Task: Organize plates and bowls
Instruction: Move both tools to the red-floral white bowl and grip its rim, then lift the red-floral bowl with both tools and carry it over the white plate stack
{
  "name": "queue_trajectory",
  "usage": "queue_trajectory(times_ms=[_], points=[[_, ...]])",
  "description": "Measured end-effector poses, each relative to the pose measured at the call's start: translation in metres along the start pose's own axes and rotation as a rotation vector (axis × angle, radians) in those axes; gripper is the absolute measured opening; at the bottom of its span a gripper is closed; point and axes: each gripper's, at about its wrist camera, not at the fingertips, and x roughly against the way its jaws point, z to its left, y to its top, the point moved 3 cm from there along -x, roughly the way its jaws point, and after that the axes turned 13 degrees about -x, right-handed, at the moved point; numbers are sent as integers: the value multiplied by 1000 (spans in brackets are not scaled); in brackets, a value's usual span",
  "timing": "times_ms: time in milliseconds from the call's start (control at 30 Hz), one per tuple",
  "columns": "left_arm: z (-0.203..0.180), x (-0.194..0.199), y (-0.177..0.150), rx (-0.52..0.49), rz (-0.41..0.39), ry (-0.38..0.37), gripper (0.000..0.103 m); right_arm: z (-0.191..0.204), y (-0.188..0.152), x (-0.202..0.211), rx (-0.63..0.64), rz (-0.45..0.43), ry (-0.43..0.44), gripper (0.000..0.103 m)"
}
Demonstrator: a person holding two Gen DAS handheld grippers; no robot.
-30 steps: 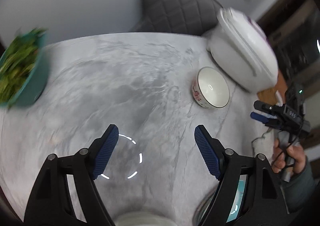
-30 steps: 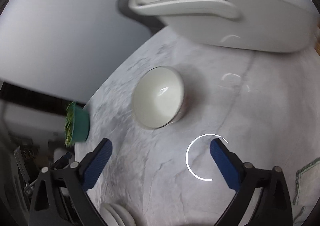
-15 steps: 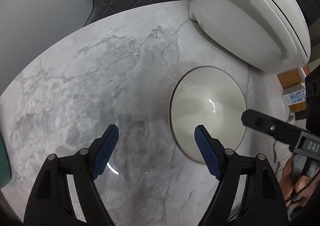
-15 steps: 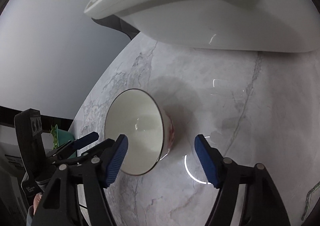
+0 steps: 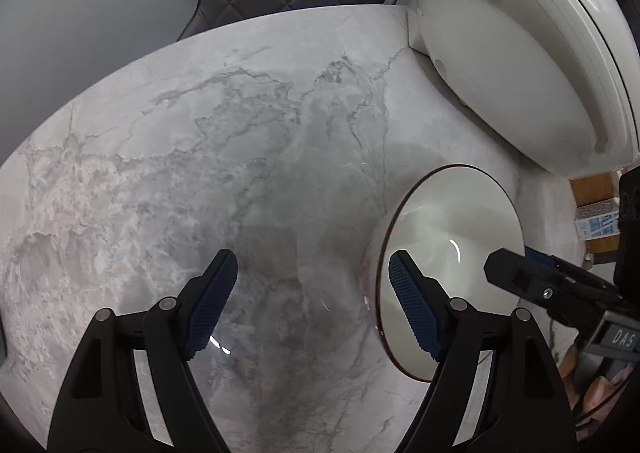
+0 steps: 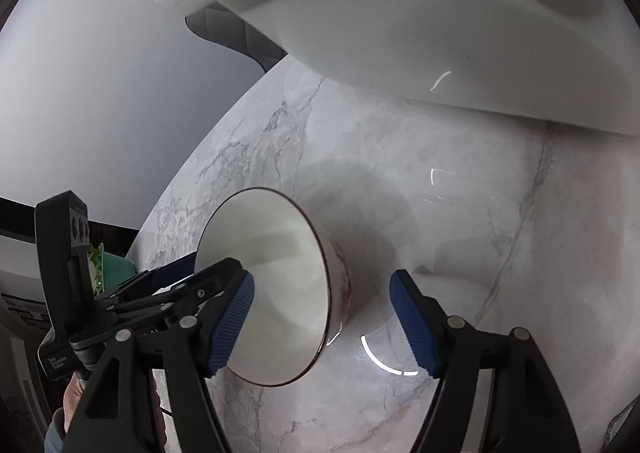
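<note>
The white ceramic bowl with a dark rim (image 6: 276, 285) is placed on the grey marble table (image 5: 200, 157), near its far edge beside the large white rice cooker (image 5: 520, 65). The right gripper (image 6: 322, 317), its jaws having just been closing, straddles the bowl's rim, no pad contact being discernible. The left gripper (image 5: 312, 301) is held wide and empty, just beside the bowl.

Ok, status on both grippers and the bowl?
Both grippers open: left gripper, right gripper. White bowl on the marble table, straddled by each, ungripped. Rice cooker close behind.

The rice cooker (image 6: 400, 13) is cut off above; the left gripper (image 6: 160, 285) hides the green bowl (image 6: 114, 267).
</note>
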Motion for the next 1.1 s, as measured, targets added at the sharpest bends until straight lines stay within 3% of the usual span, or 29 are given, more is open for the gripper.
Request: queue_trajectory(times_ms=[267, 433, 467, 500, 567, 633, 700, 833, 1100], points=[[-10, -10, 9, -67, -7, 68, 77, -4, 2, -4, -21, 19, -31, 72], [-13, -19, 15, -77, 4, 103, 77, -3, 1, -7, -13, 23, -29, 65], [-14, -22, 16, -76, 9, 115, 75, -4, 1, -8, -18, 28, -29, 64], [-15, -26, 18, -75, 9, 120, 65, -5, 1, -10, -26, 33, -28, 62], [-15, -26, 17, -69, 5, 97, 58, -7, 1, -13, -39, 44, -16, 49], [-16, -25, 17, -76, 2, 98, 54, -7, -1, -16, -40, 58, 0, 44], [-20, -25, 18, -81, -4, 82, 37, -5, -3, -17, -30, 57, 8, 25], [-24, -25, 19, -67, -19, 12, 10, -8, -4, -19, -42, 59, 18, 21], [-20, -29, 19, -26, -4, -80, 6, -12, -2, -20, -54, 84, 47, 20]])
